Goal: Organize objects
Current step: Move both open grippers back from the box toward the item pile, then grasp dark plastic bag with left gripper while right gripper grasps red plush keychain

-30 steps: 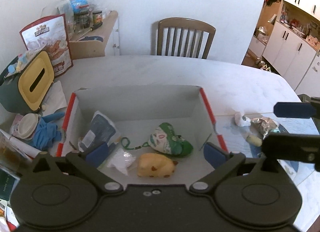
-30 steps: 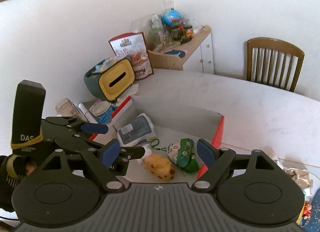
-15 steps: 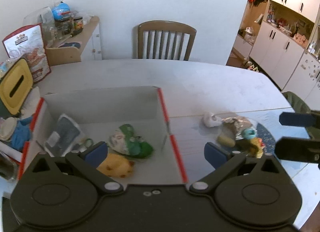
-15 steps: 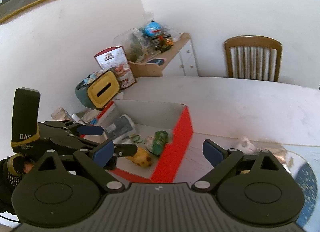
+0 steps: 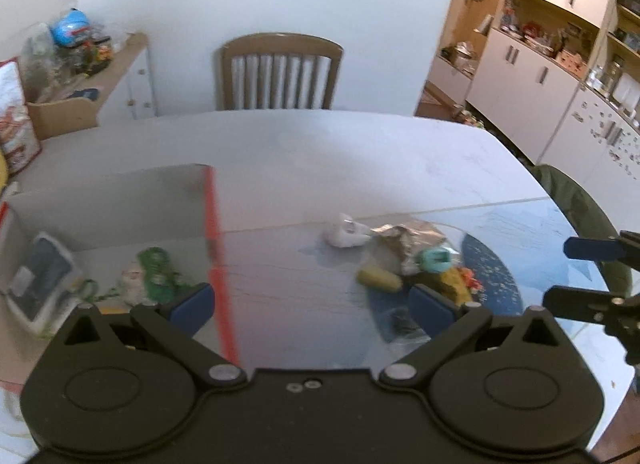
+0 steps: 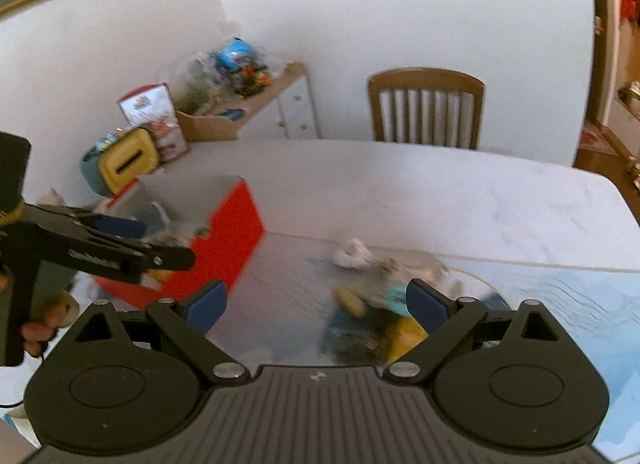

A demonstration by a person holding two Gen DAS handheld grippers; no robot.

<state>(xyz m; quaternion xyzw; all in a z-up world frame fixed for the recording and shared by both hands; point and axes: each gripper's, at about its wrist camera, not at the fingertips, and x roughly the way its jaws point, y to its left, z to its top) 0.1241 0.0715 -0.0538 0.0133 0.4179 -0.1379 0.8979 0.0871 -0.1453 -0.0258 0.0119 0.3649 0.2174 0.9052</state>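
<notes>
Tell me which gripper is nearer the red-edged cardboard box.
Left. The left gripper straddles the red-edged cardboard box's right wall; the right gripper hovers beyond it, near the loose items.

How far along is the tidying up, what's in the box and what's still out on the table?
Partly done: the box already holds a green plush and a grey pouch. Nothing is in hand; the left gripper and right gripper are open. The small pile beside the box remains.

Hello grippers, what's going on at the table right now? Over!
Left gripper open, empty. Right gripper open, empty. Red box already holds toys; loose pile waits on the table. Nothing in the way.
</notes>
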